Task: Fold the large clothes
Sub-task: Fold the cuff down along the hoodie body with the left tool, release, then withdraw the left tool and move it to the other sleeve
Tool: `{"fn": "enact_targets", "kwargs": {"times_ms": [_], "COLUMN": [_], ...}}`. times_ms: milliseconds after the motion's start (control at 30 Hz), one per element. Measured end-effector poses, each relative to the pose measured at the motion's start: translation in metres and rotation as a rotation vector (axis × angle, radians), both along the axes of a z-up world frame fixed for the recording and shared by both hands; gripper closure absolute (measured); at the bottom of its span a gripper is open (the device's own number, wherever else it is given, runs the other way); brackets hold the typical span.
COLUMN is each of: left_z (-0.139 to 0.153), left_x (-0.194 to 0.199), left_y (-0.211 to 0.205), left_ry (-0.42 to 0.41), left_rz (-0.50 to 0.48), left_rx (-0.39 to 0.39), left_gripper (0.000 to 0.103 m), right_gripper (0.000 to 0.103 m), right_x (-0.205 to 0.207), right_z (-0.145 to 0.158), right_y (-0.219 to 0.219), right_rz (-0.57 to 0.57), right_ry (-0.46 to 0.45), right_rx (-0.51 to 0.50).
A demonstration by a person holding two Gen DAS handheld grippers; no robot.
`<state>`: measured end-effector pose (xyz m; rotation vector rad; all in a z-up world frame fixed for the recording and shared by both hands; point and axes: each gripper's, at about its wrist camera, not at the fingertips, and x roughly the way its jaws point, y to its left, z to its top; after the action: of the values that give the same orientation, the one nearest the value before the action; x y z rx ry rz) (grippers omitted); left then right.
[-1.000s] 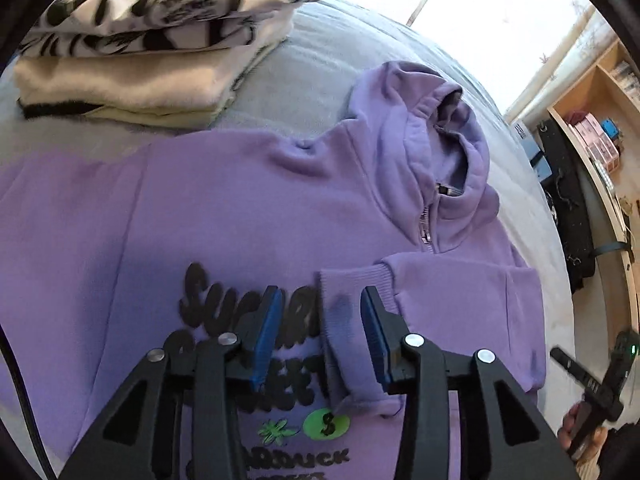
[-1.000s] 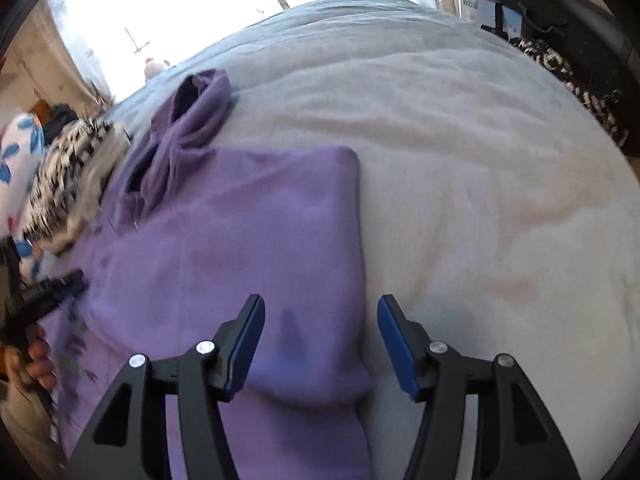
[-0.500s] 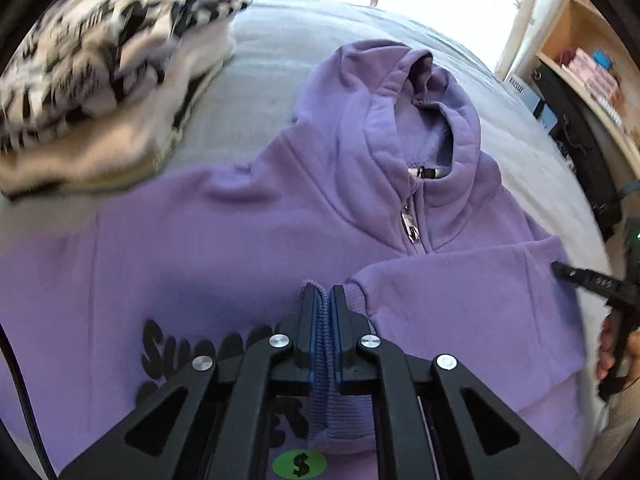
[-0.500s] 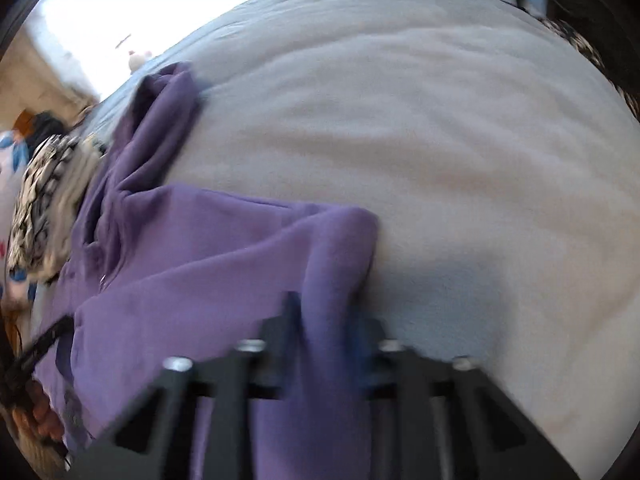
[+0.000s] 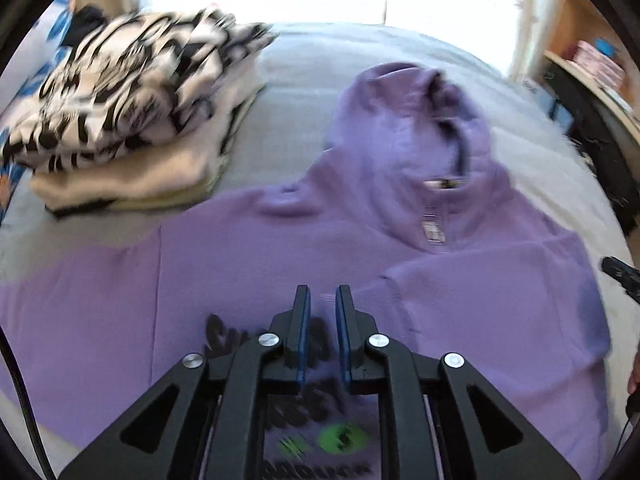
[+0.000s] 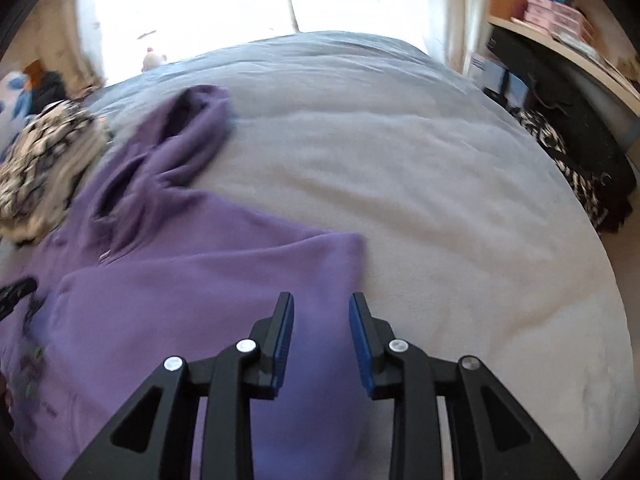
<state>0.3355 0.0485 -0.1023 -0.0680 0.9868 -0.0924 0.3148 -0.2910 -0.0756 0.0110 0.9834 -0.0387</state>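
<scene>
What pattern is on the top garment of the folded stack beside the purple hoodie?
A bold black-and-white print on the top folded garment; the motif is blurred. It shows best in the left wrist view.

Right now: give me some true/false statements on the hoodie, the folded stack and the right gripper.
1. The purple fleece hoodie lies front up, with its black lettering showing. True.
2. The folded clothes stack topped with a black-and-white pattern sits on the hoodie. False: it sits beside it on the grey bedcover.
3. One sleeve is folded across the chest. True.
4. The right gripper is clamped on the hoodie. False: its jaws stand apart over the fabric, having just been opening.
</scene>
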Motion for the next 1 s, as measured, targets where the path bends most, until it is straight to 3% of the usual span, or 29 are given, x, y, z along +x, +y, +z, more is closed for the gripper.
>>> {"fn": "enact_targets", "kwargs": {"times_ms": [167,300,367,600,867,1000], "left_z": [0.003,-0.015,-0.030,-0.032,-0.014,0.001], "left_x": [-0.017,-0.026,-0.029,-0.036,-0.052,-0.063], "left_y": [-0.042,-0.070,-0.076,-0.066,-0.073,-0.066], "left_ry": [0.090,0.118,0.149,0.150,0.102,0.078], "left_rz": [-0.079,-0.101,-0.078,-0.056,-0.030,-0.014], "left_rx": [-0.053,-0.041,0.003,-0.037,0.031,0.026], "left_gripper": [0.087,0.084,0.084,0.084,0.082,0.082], "right_gripper": [0.075,0.075,0.075,0.076,0.073,0.071], "right_x": [-0.022,-0.037,-0.040,-0.059,-0.066,-0.060], "right_z": [-0.015,-0.032,-0.040,-0.039,-0.047,-0.048], "right_y": [0.041,0.062,0.054,-0.001,0.006,0.020], "right_rz": [0.097,0.127,0.099,-0.004,-0.067,-0.066], "right_ry": [0.127,0.162,0.172,0.173,0.223,0.232], "right_rx": [0.153,0.127,0.111,0.196,0.142,0.076]}}
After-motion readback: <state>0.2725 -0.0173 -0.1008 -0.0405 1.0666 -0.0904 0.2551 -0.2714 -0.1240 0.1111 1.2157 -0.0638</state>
